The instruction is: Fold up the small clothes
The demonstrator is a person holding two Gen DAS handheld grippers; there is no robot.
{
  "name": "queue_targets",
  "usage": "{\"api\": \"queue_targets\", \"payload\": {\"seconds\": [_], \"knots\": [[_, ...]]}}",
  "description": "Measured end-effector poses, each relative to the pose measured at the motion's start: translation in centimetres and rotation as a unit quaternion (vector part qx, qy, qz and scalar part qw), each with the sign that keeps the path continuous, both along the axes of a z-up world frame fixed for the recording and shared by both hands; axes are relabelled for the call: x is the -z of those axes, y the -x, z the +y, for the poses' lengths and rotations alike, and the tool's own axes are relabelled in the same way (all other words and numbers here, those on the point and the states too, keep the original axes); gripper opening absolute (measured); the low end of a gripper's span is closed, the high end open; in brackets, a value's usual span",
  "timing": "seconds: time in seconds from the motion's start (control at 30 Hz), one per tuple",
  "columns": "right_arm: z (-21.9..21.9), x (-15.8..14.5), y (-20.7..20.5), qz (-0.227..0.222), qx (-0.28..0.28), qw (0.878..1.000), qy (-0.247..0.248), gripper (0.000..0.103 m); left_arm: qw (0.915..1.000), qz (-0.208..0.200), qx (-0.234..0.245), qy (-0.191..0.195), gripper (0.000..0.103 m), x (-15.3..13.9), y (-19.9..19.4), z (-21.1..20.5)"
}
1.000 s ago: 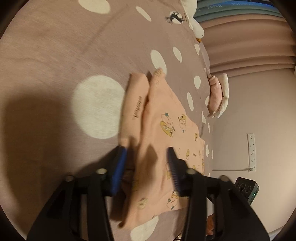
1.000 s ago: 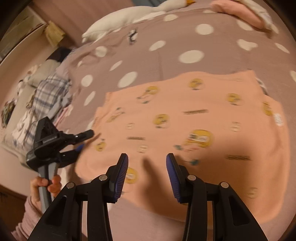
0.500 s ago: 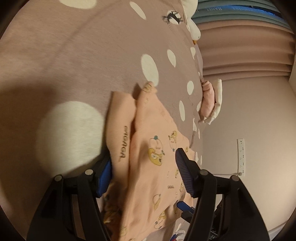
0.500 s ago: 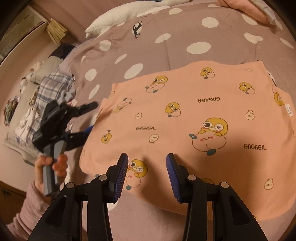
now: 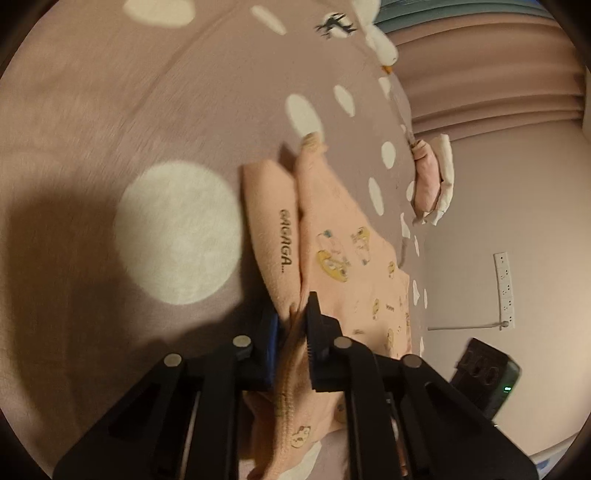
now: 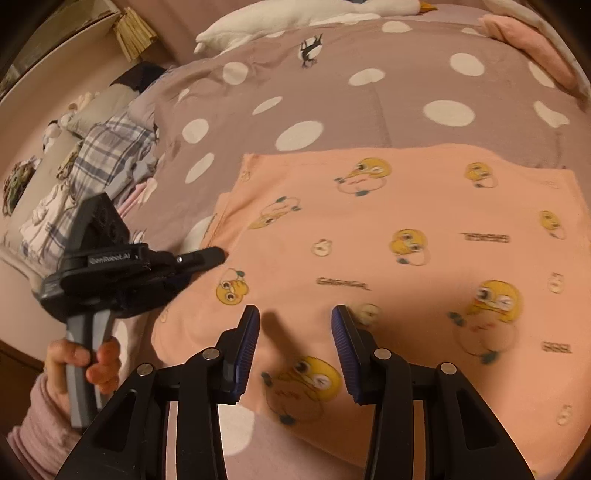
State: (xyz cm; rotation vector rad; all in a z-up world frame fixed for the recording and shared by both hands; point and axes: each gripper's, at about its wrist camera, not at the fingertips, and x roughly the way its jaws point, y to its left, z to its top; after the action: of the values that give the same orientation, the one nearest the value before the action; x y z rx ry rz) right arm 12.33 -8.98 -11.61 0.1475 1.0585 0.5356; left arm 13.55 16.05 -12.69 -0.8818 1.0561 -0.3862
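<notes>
A small peach garment (image 6: 388, 236) with yellow cartoon prints lies spread on the dotted mauve bedspread (image 6: 332, 85). In the left wrist view the garment (image 5: 332, 236) runs away from me, with a sleeve (image 5: 273, 229) beside its body. My left gripper (image 5: 291, 325) is shut on the garment's near edge. It also shows in the right wrist view (image 6: 207, 258) at the garment's left side, held by a hand. My right gripper (image 6: 295, 328) is open, just above the garment's near part, holding nothing.
A pile of plaid and pale clothes (image 6: 92, 166) lies at the bed's left. A white plush toy (image 6: 295, 14) and a pink pillow (image 6: 524, 40) lie at the far side. A wall with a socket strip (image 5: 504, 288) and curtains (image 5: 480, 74) stand beyond the bed.
My left gripper has closed on the garment's edge; it was open around it before. My right gripper has stayed open and moved slightly nearer the cloth.
</notes>
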Motion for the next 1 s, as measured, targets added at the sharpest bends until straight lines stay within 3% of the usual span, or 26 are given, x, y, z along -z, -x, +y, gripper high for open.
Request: {"api": "queue_targets", "payload": {"seconds": [0.27, 0.63, 0.77, 0.93, 1.0], "knots": [[-0.8, 0.6, -0.8, 0.027, 0.006, 0.999, -0.025, 0.039, 0.9958, -0.061, 0.032, -0.059, 0.011, -4.3, -0.6, -4.0], [-5.3, -0.3, -0.5, 0.037, 0.071, 0.991, -0.108, 0.039, 0.9906, -0.093, 0.08, -0.062, 0.011, -6.8, -1.1, -8.5], [-8.1, 0.3, -0.8, 0.055, 0.116, 0.978, -0.163, 0.039, 0.9881, -0.094, 0.103, -0.065, 0.011, -6.8, -1.3, -11.1], [-11.6, 2.1, -0.9, 0.093, 0.166, 0.954, -0.233, 0.04, 0.9829, -0.083, 0.157, -0.049, 0.01, -5.4, -1.1, -14.5], [-12.7, 2.7, -0.7, 0.105, 0.18, 0.943, -0.261, 0.04, 0.9806, -0.072, 0.179, -0.036, 0.015, -4.6, -0.9, -15.7]]}}
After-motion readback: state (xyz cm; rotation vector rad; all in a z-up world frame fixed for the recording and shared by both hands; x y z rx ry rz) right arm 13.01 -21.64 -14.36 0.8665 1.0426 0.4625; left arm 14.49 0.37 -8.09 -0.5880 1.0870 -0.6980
